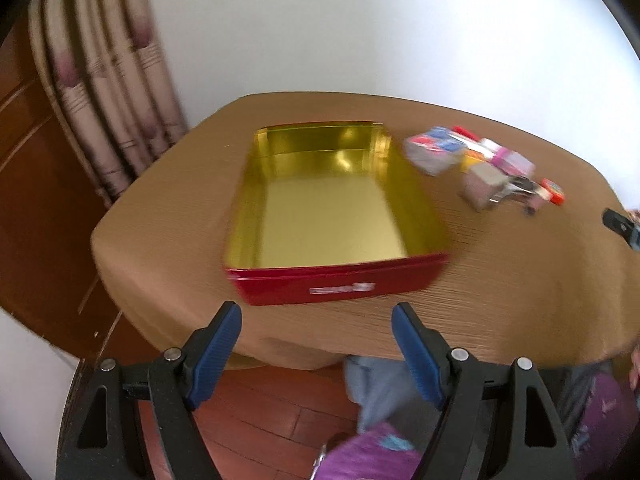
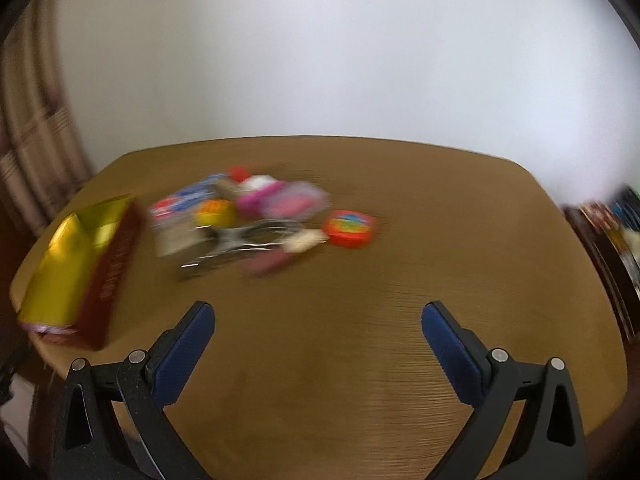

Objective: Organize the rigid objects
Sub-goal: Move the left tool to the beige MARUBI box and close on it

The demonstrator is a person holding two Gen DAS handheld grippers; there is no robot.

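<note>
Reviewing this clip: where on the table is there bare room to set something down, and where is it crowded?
Bare table lies between the right gripper and the pile of small objects, and to the pile's right. The red tin is empty inside. It is crowded between the tin and the orange box.

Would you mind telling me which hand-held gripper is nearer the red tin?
Left. The left hand-held gripper hovers open just before the red tin; the right hand-held gripper, also open, is farther off, the tin on its left.
</note>
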